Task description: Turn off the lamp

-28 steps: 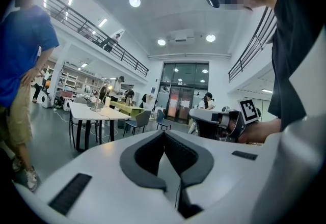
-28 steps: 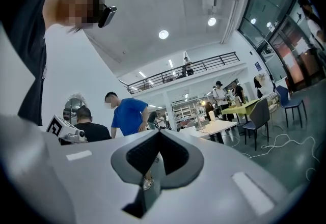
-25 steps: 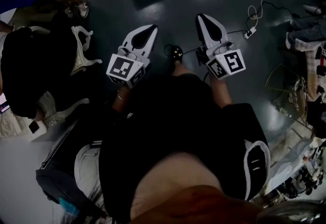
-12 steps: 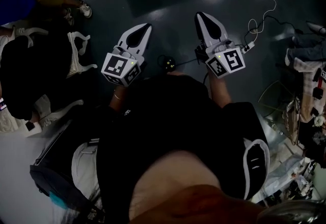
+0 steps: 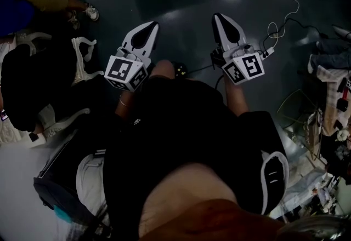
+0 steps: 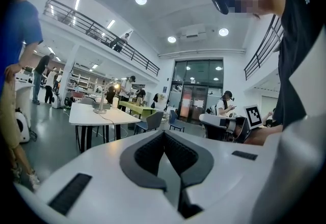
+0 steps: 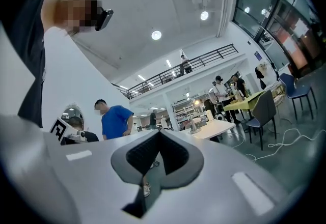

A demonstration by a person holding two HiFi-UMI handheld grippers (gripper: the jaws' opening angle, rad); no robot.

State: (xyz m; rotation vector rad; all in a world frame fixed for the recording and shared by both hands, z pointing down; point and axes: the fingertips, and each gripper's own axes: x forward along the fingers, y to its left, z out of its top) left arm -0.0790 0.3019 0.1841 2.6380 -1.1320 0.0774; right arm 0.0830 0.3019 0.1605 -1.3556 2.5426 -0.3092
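Observation:
A small desk lamp (image 6: 100, 106) stands on a white table (image 6: 86, 116) far across the hall in the left gripper view, with a bright light (image 6: 116, 86) just above and behind it. The right gripper view shows what looks like the same lamp (image 7: 193, 125), lit, on a white table (image 7: 216, 127). My left gripper (image 5: 148, 25) is shut and empty, held out over the dark floor; its jaws meet in its own view (image 6: 164, 135). My right gripper (image 5: 218, 16) is also shut on nothing, level beside it (image 7: 159, 134).
White cables (image 5: 282, 10) and a power strip (image 5: 268, 51) lie on the floor ahead and to the right. A white chair (image 5: 82, 62) draped in black stands left, with a person in blue (image 5: 13, 4) beyond it. Clutter lines the right edge. Tables, chairs and people fill the hall.
The floor has slid under both grippers as I walk forward. In the head view the left gripper has shifted left and slightly up; the right one holds its place. Both stay shut.

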